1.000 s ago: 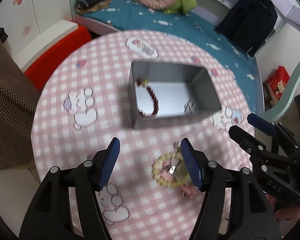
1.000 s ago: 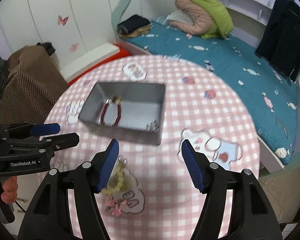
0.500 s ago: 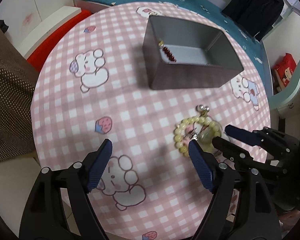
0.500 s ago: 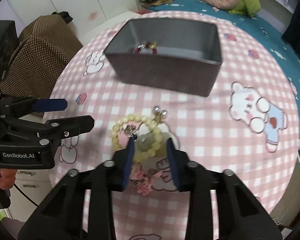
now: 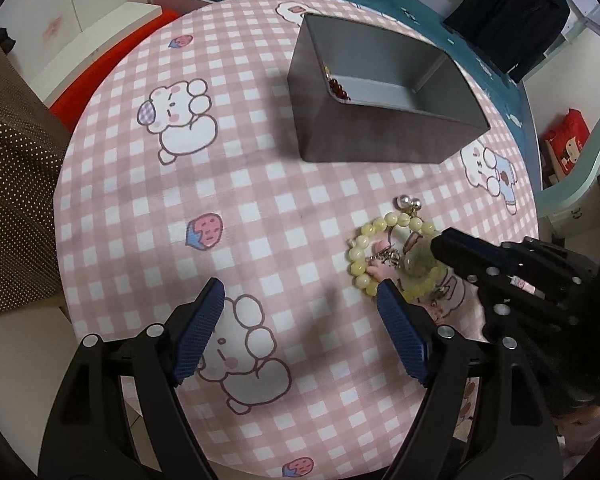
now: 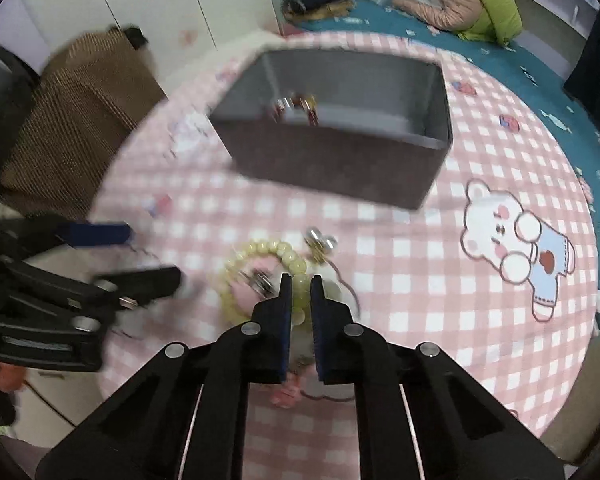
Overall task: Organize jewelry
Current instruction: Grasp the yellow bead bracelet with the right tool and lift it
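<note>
The right tool pointed steeply down at the round desk with the pink checked cloth, and its jaws had just been closing; they stood nearly together, clenched on the string of the pale yellow beaded bracelet where it passed between the blue pads. I judged this a fresh grasp at the bracelet's near side, chosen because the thin bead row there is easy to pinch, while the round greenish pendant beside it would slip. The bracelet lay flat on the desk, not lifted yet, with two small silver bells at its far edge, toward the box. The grey rectangular metal box stood farther ahead of the right tool, well apart from the bracelet, and a dark red beaded bracelet was already lying inside against its wall. So the box seemed to be the place where the jewelry is collected, and one piece was done. The left tool hung released, with its jaws wide and nothing between them, just beside the yellow bracelet on its left. It probably waited there to leave room for the right tool. The next move would need a gentle lift, because loose charms could catch on the cloth.
</note>
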`<state>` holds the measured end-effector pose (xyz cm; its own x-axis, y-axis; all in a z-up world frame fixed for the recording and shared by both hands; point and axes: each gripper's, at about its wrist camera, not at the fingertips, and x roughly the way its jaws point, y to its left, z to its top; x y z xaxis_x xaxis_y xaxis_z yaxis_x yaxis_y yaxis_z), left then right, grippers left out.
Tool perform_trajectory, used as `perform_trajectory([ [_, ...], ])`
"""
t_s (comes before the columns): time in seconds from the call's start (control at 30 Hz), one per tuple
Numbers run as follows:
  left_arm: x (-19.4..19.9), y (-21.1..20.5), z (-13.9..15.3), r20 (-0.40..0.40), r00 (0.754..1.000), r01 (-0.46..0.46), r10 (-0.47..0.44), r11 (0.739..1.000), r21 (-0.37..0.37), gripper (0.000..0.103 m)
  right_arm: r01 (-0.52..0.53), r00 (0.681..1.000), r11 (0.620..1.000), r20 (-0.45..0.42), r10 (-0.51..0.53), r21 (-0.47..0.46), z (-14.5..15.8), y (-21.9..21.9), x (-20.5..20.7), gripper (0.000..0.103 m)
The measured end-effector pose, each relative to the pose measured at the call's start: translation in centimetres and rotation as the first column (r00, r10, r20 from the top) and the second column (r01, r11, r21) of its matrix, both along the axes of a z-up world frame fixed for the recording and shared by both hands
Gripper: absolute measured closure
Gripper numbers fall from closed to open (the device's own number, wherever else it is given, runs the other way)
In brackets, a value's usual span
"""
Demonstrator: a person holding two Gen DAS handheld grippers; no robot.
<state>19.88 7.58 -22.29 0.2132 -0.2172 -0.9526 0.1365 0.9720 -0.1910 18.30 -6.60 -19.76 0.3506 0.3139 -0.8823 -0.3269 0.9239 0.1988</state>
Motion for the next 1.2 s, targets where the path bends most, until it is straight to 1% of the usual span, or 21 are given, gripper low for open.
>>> perform_trajectory([
  [0.1, 0.2, 0.4, 0.4, 0.015, 1.000, -0.013, 0.013, 1.000, -0.015, 0.024, -0.020, 0.999, 1.000, 0.041, 0.019, 0.018, 1.8, 0.1, 0.0, 0.095],
  [0.23, 0.4, 0.9, 1.1, 0.037, 0.999, -0.029, 0.029, 0.999, -0.014, 0.024, -0.016, 0.997, 0.999, 0.075, 0.012, 0.048, 3.9, 0.0, -0.2, 0.095],
  [0.3, 0.5, 1.0, 1.2, 0.045, 0.998, -0.040, 0.040, 0.999, 0.004, 0.024, -0.005, 0.996, 0.998, 0.090, -0.001, 0.068, 4.7, -0.4, -0.2, 0.095],
  [0.4, 0.3, 0.6, 1.3, 0.053, 0.998, -0.026, 0.024, 0.999, 0.030, 0.024, 0.017, 0.993, 0.997, 0.115, -0.026, 0.078, 5.9, -1.2, -0.2, 0.095],
  [0.5, 0.2, -0.3, 1.5, 0.063, 0.998, 0.001, -0.002, 1.000, 0.009, 0.024, 0.043, 0.990, 0.996, 0.132, -0.053, 0.076, 6.6, -1.9, -0.3, 0.095],
  [0.6, 0.3, -2.1, 1.6, 0.075, 0.996, 0.054, -0.053, 0.998, -0.013, 0.024, 0.086, 0.985, 0.995, 0.142, -0.093, 0.057, 6.9, -3.1, -0.5, 0.095],
  [0.73, 0.7, -5.0, 1.5, 0.080, 0.987, 0.140, -0.138, 0.990, -0.022, 0.024, 0.153, 0.977, 0.987, 0.140, -0.159, 0.049, 7.0, -5.3, -1.0, 0.095],
  [0.8, 0.7, -6.3, 1.3, 0.080, 0.978, 0.194, -0.191, 0.980, -0.034, 0.024, 0.187, 0.972, 0.982, 0.136, -0.190, 0.036, 6.7, -6.4, -1.4, 0.095],
  [0.83, 0.9, -7.2, 0.9, 0.076, 0.970, 0.233, -0.231, 0.972, -0.032, 0.024, 0.200, 0.970, 0.979, 0.132, -0.203, 0.031, 6.6, -6.8, -1.6, 0.095],
  [0.9, 1.2, -8.3, 0.1, 0.064, 0.957, 0.284, -0.283, 0.959, -0.008, 0.024, 0.235, 0.965, 0.971, 0.115, -0.237, 0.031, 6.3, -7.9, -2.1, 0.095],
  [1.0, 1.5, -9.5, -0.6, 0.059, 0.940, 0.336, -0.336, 0.942, 0.015, 0.025, 0.291, 0.952, 0.957, 0.092, -0.291, 0.020, 5.6, -9.5, -2.9, 0.095],
  [1.03, 1.6, -9.8, -0.9, 0.057, 0.932, 0.357, -0.358, 0.934, 0.021, 0.028, 0.304, 0.949, 0.952, 0.085, -0.305, 0.020, 5.4, -9.8, -3.1, 0.095],
  [1.1, 1.7, -10.2, -1.3, 0.046, 0.916, 0.399, -0.399, 0.917, 0.022, 0.031, 0.327, 0.942, 0.945, 0.073, -0.328, 0.026, 5.2, -10.4, -3.6, 0.095],
  [1.2, 1.9, -10.7, -2.6, 0.008, 0.894, 0.446, -0.447, 0.893, 0.060, 0.035, 0.356, 0.932, 0.934, 0.060, -0.357, 0.029, 4.8, -11.2, -4.1, 0.095],
])
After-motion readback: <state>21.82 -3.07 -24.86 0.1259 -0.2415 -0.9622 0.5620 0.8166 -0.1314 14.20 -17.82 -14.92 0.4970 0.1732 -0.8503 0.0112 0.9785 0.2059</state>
